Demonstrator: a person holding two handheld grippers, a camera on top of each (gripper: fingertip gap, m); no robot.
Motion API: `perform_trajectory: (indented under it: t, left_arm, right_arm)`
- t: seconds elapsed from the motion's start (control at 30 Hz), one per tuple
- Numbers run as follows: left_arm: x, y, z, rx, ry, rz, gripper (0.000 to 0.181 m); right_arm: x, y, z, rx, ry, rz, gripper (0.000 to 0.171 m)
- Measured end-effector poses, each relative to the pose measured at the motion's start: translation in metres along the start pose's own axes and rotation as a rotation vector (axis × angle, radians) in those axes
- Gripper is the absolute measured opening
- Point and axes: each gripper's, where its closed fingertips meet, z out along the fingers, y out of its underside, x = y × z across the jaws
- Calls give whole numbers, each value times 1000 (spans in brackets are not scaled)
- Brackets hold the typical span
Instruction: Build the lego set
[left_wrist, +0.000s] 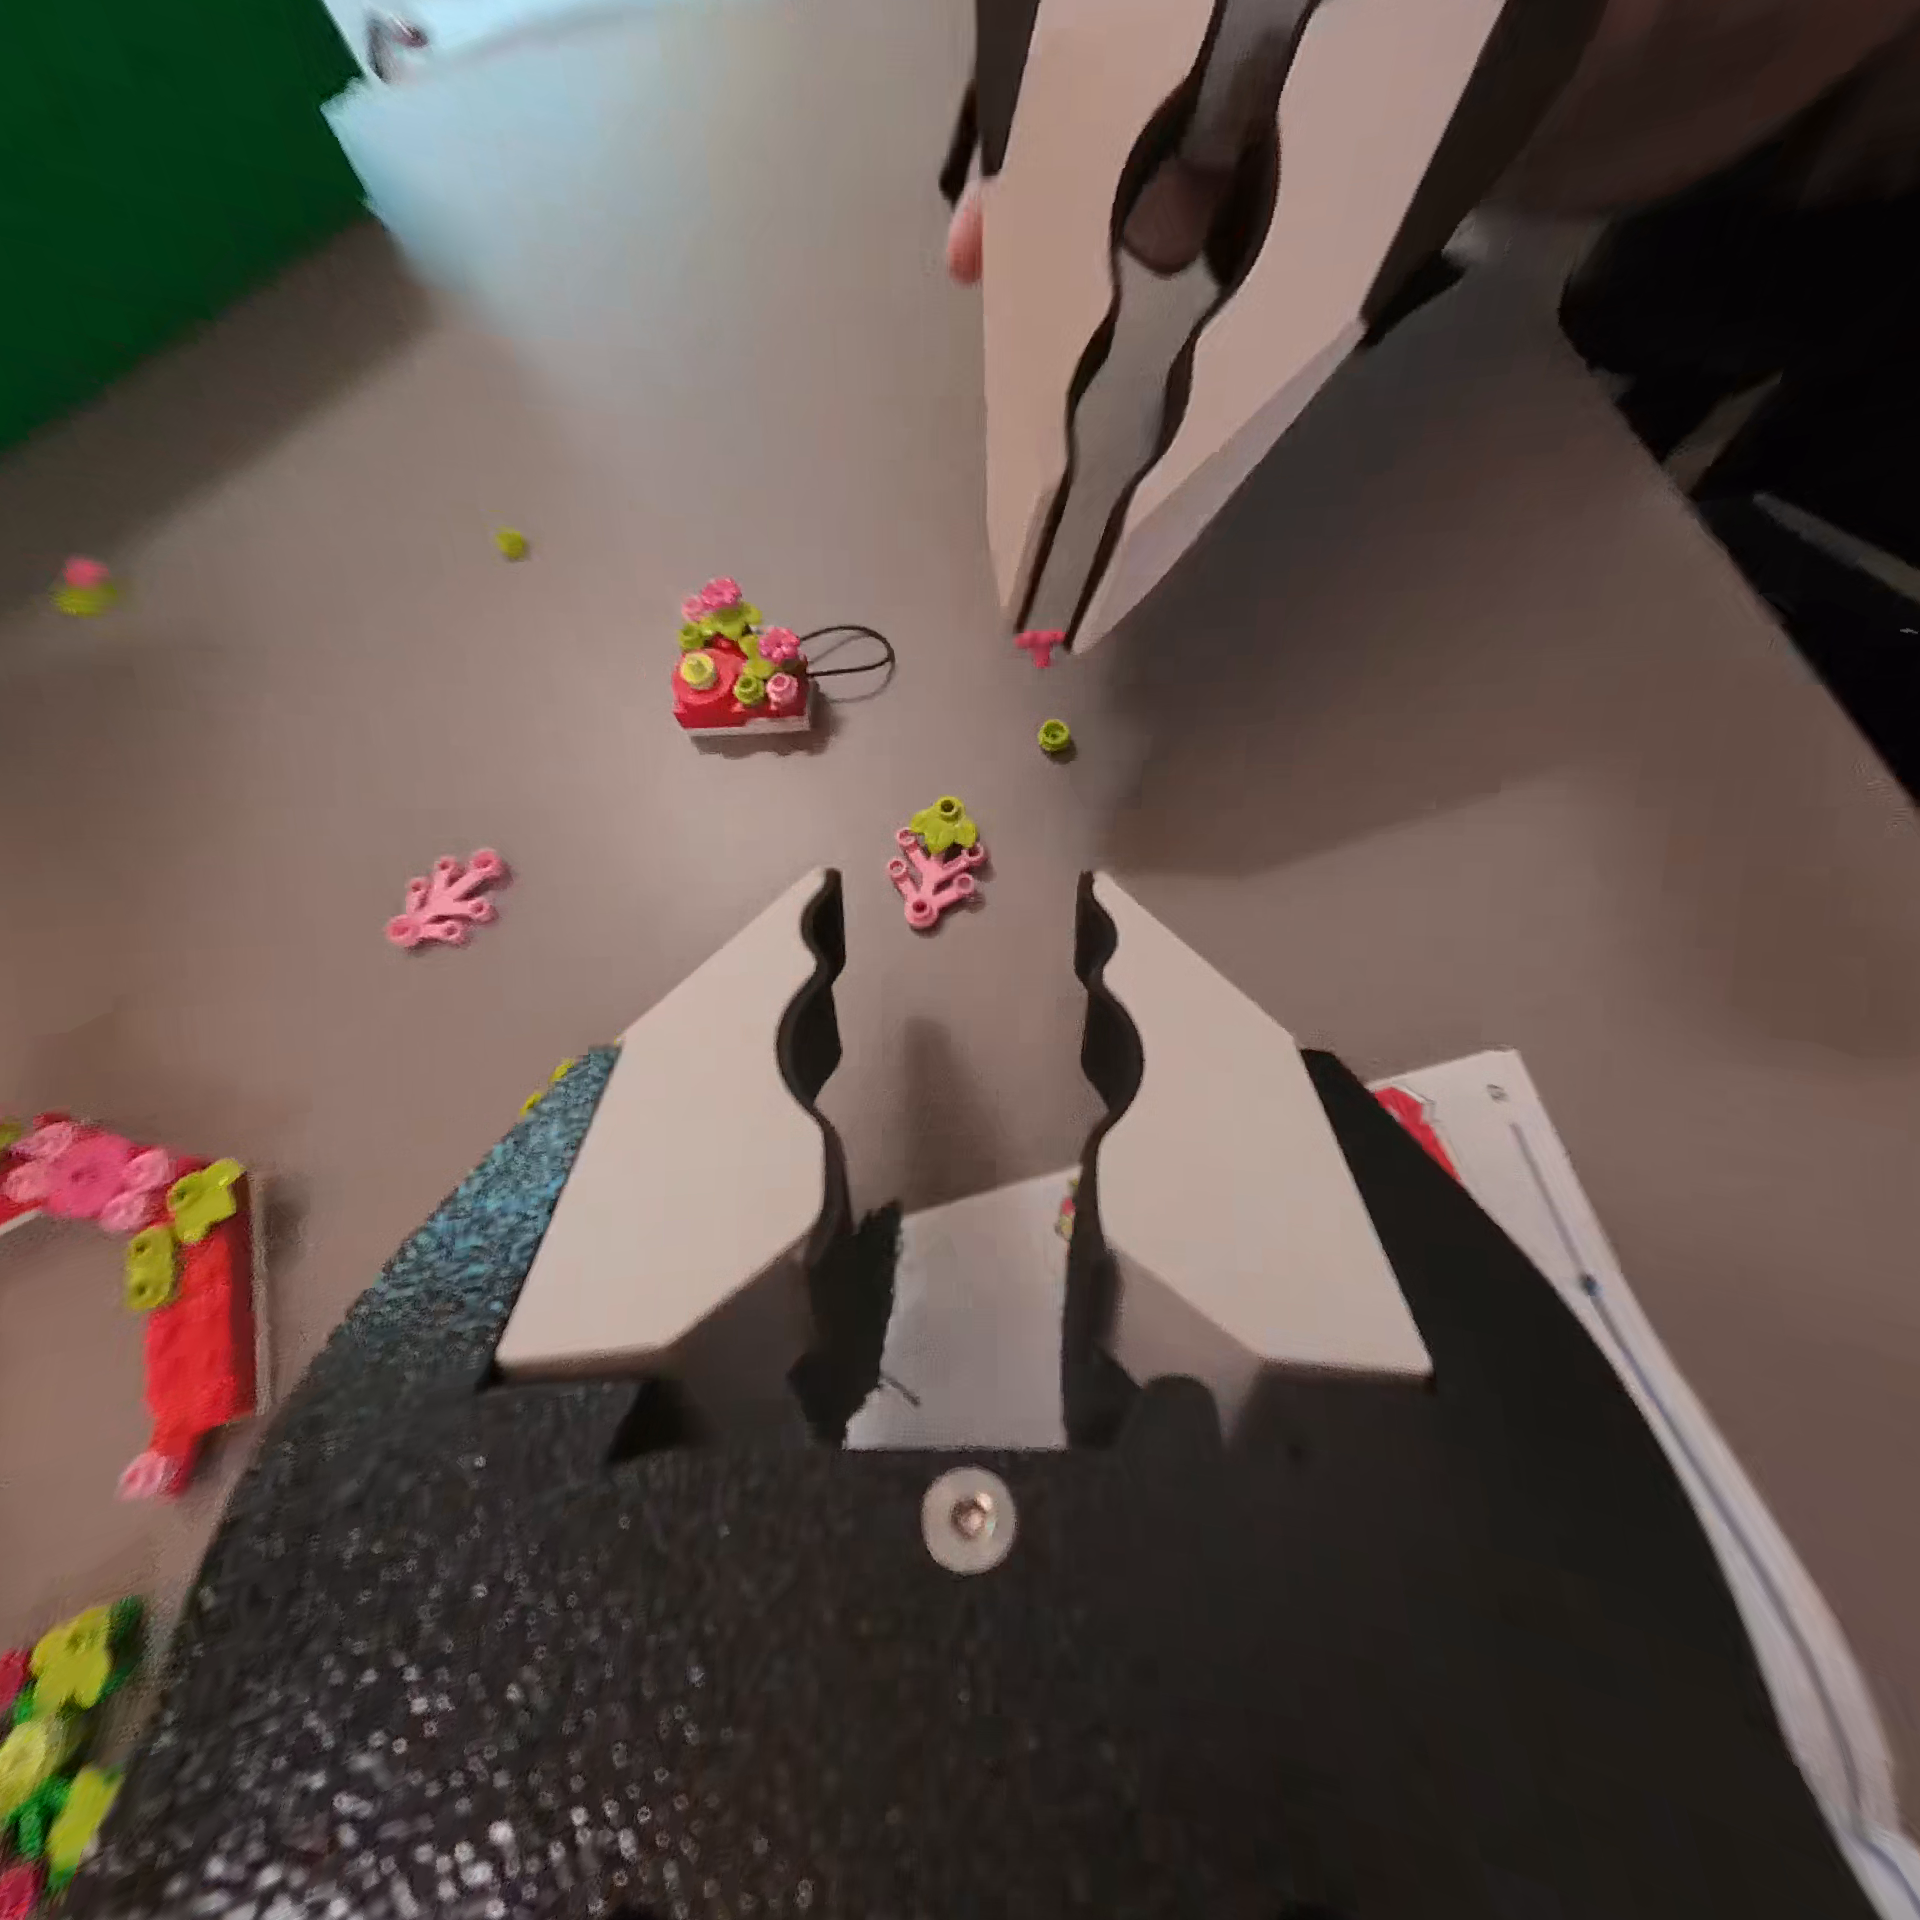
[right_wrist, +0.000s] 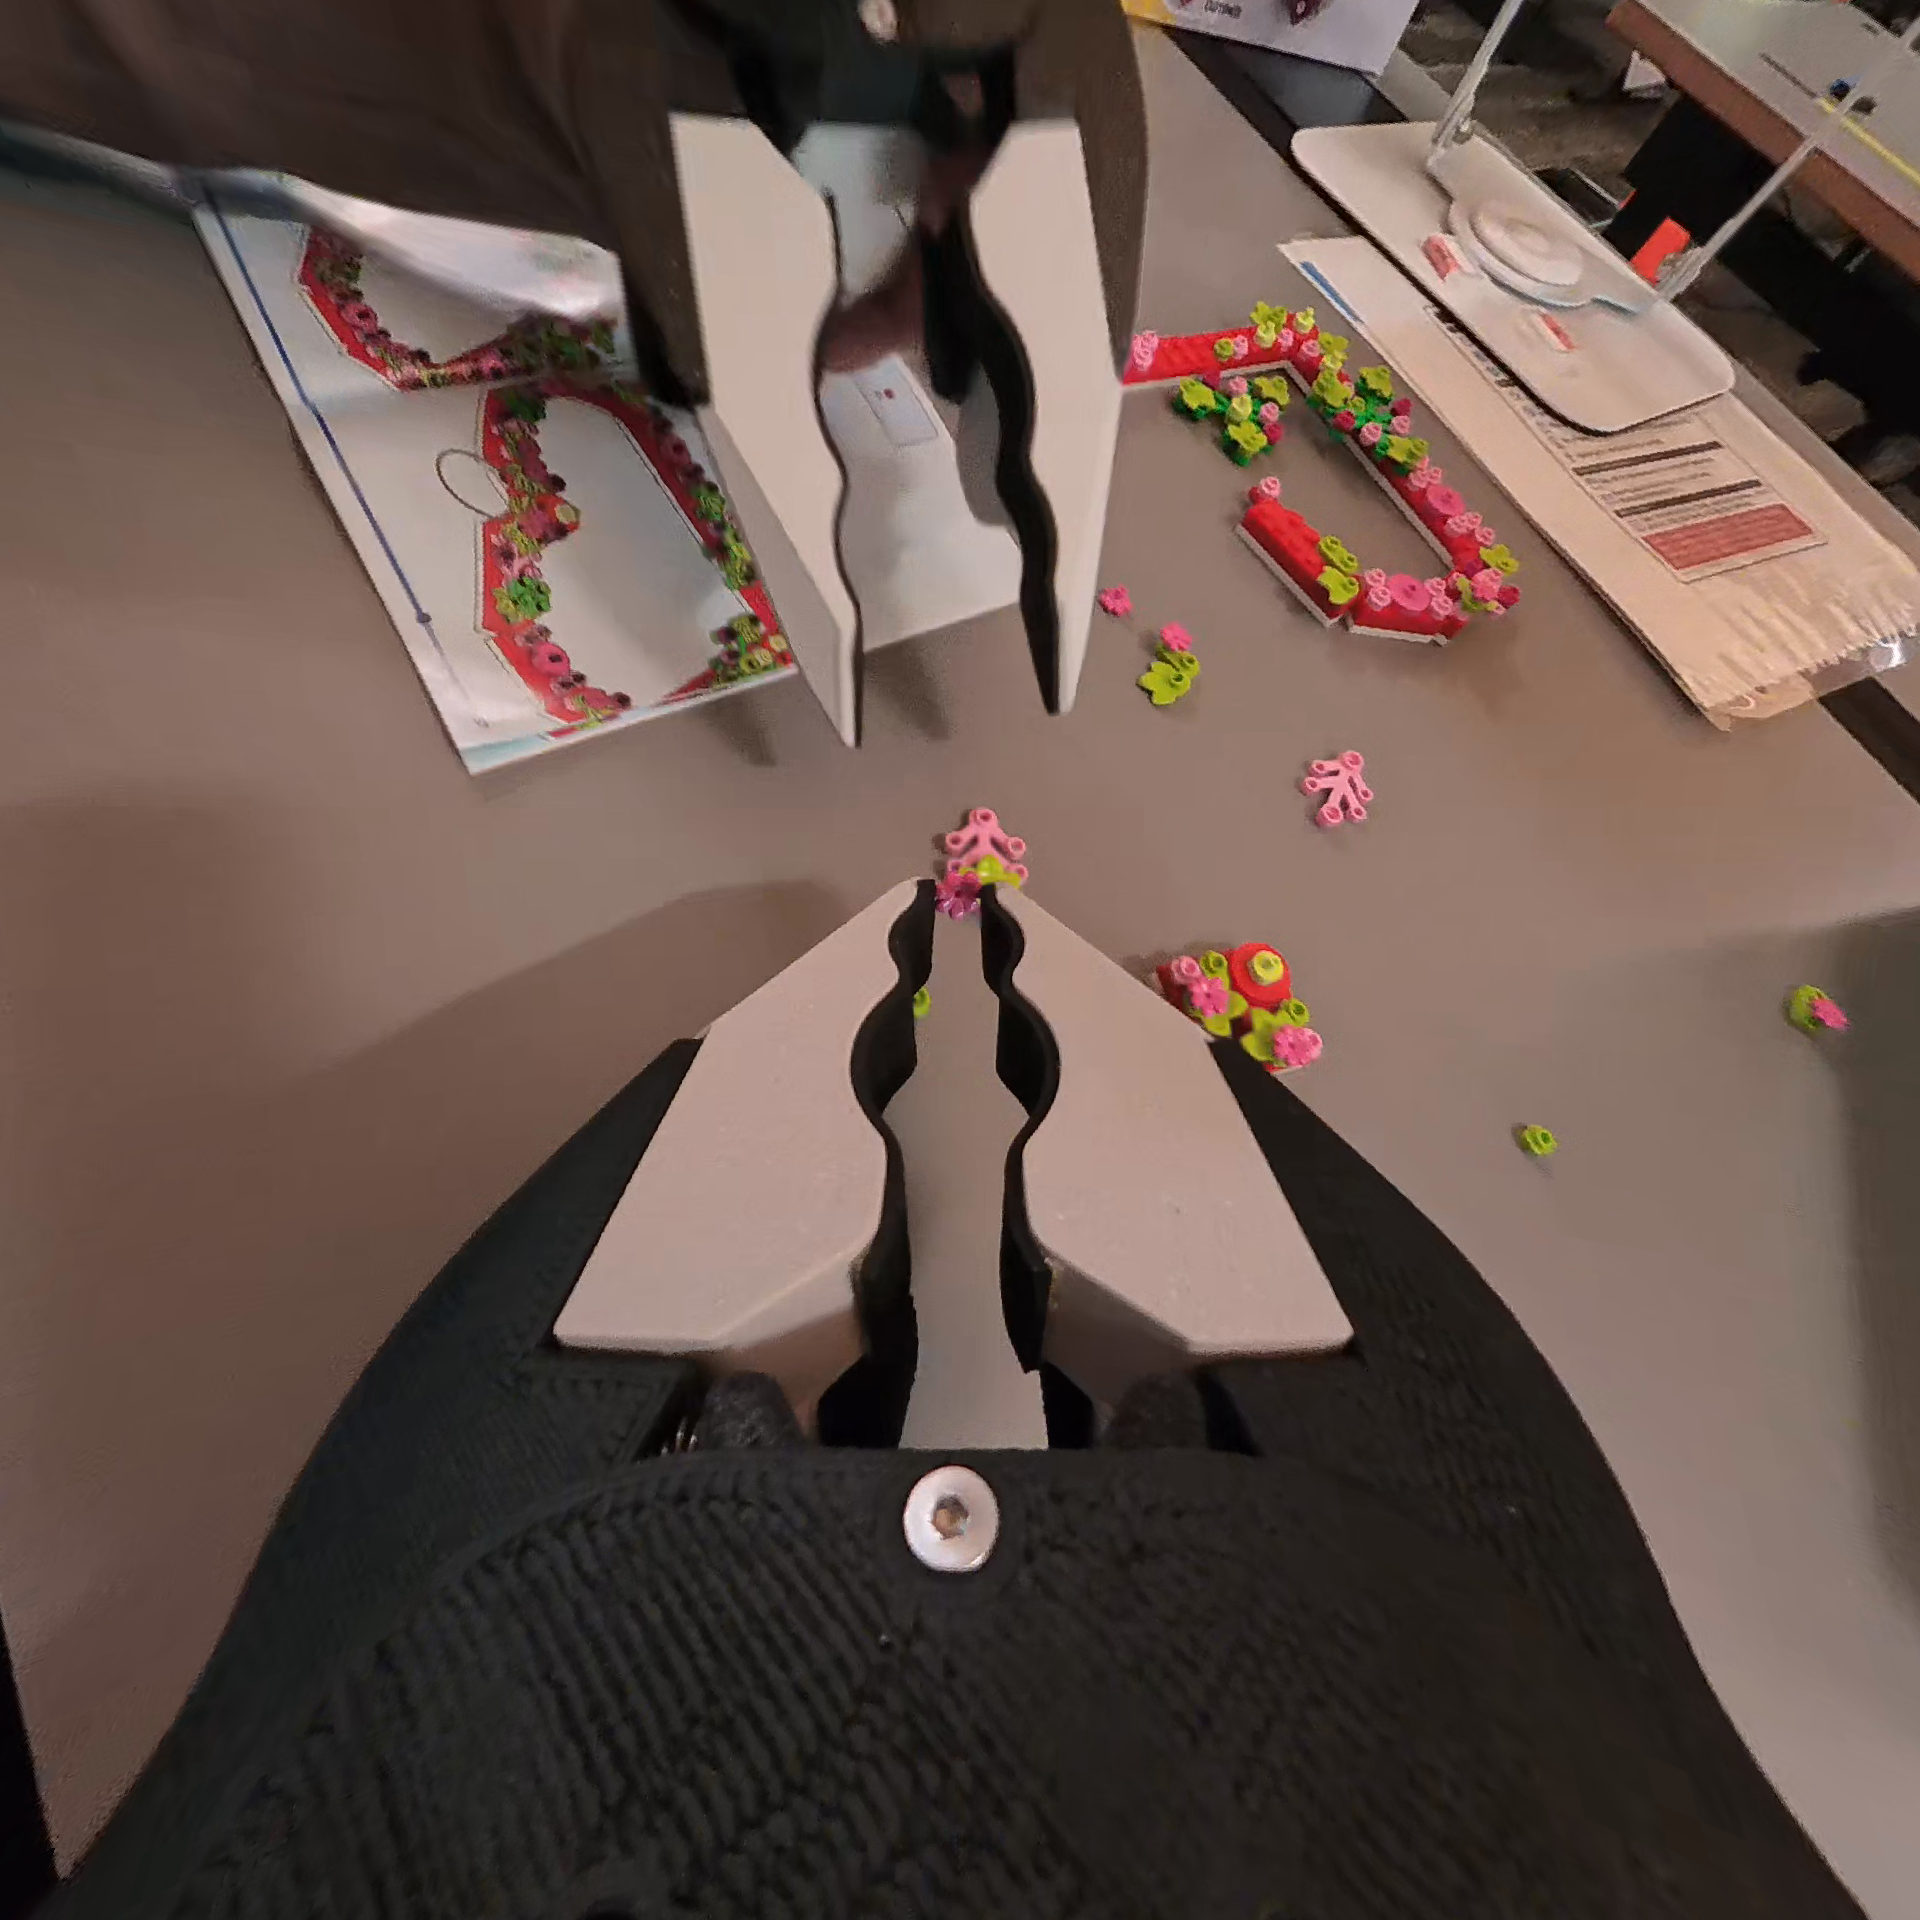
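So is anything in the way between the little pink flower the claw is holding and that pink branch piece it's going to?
Nothing visible. The right claw pinches the small pink flower right beside the pink branch piece with the lime leaf. Only bare grey table surrounds them. The left claw is open and empty, just behind that piece.

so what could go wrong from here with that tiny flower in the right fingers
1. The right gripper pinches the magenta flower piece only at the very fingertips; it could slip or flick away.
2. Lowering it onto the lime leaf, which sits on the loose pink branch piece, may push both aside, since the open left gripper holds nothing steady.
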Motion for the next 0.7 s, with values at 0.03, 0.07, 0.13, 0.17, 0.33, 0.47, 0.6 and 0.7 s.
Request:
perform_trajectory:
  t: [0.03, 0.07, 0.13, 0.17, 0.33, 0.47, 0.6, 0.7]
  left_arm:
    - [-2, 4, 7, -24, 15, 9, 42]
    - [-4, 8, 12, -47, 25, 24, 40]
    - [-9, 13, 20, -63, 33, 73, 33]
    - [-9, 12, 22, -52, 50, 97, 33]
    - [-9, 14, 29, -62, 151, 58, 34]
    - [-11, 16, 27, -89, 160, 30, 30]
    - [-6, 16, 26, -78, 171, 54, 21]
    - [-4, 15, 27, -70, 164, 76, 19]
  right_arm:
    - [1, 2, -2, 2, 0, -10, 0]
    - [3, 3, -3, 8, 5, -19, 0]
    - [4, 5, -4, 14, -7, -28, 0]
    - [5, 6, -4, 16, -14, -32, 0]
    - [9, 8, 1, 17, -42, -54, 0]
    - [12, 12, 5, 16, -28, -95, 0]
    - [14, 14, 8, 14, 32, -177, 0]
    - [12, 14, 10, 10, 71, -256, 0]
